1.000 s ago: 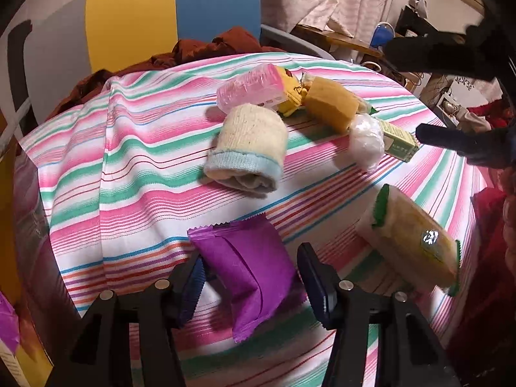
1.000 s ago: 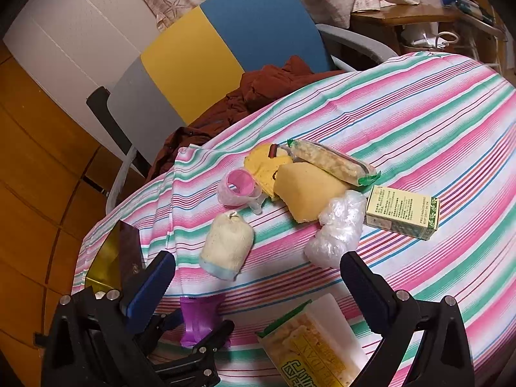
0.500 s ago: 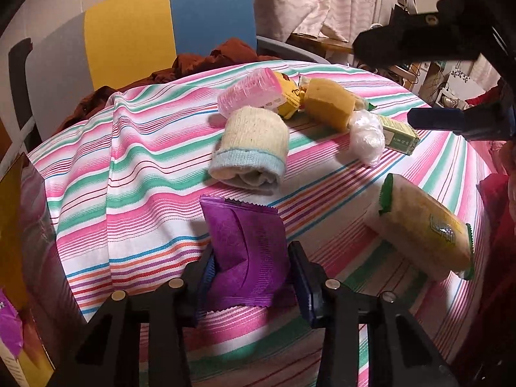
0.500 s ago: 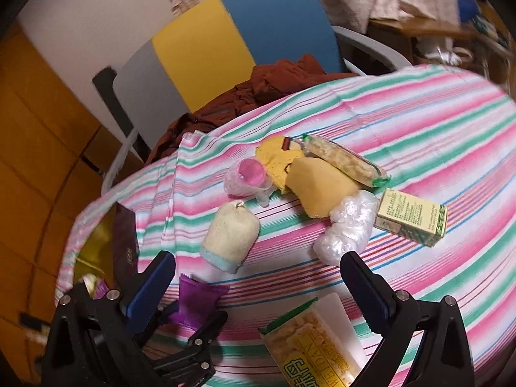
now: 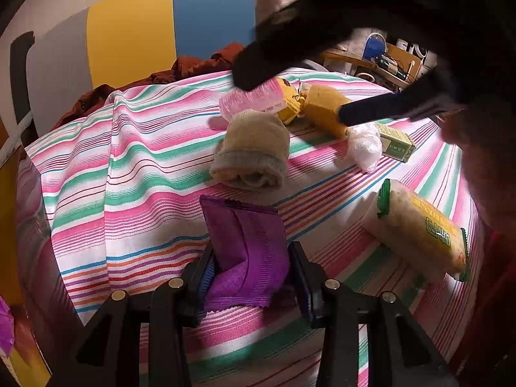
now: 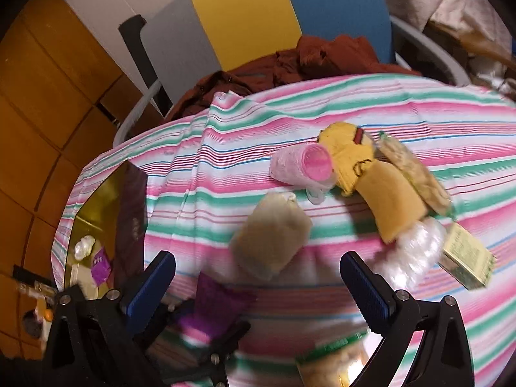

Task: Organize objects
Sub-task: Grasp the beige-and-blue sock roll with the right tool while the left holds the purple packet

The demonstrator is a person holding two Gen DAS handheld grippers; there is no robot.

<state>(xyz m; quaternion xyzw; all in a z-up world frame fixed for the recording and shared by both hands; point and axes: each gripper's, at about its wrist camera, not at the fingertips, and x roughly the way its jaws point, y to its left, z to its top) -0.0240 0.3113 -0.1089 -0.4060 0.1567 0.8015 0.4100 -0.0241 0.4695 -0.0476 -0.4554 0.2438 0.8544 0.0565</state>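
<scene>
Your left hand-held gripper [image 5: 251, 277] has its blue pads pressed against both sides of the purple packet [image 5: 246, 251], which stands between the fingers just above the striped tabletop [image 5: 142, 174]. Judge it light, soft and crinkly: a foil-like pouch that buckles rather than resists, and slick enough to slide if the squeeze slackens. The hold sits across its lower half, which looks sound; keep off the serrated seams. Your right hand-held gripper [image 6: 258, 285] hangs wide open and empty, with the rolled beige sock [image 6: 269, 235] just ahead of it. Compared with a second ago, the left fingers, then spread either side of the flat-lying packet, have closed on it and tipped it upright, and the right one has swung in over the pile.
</scene>
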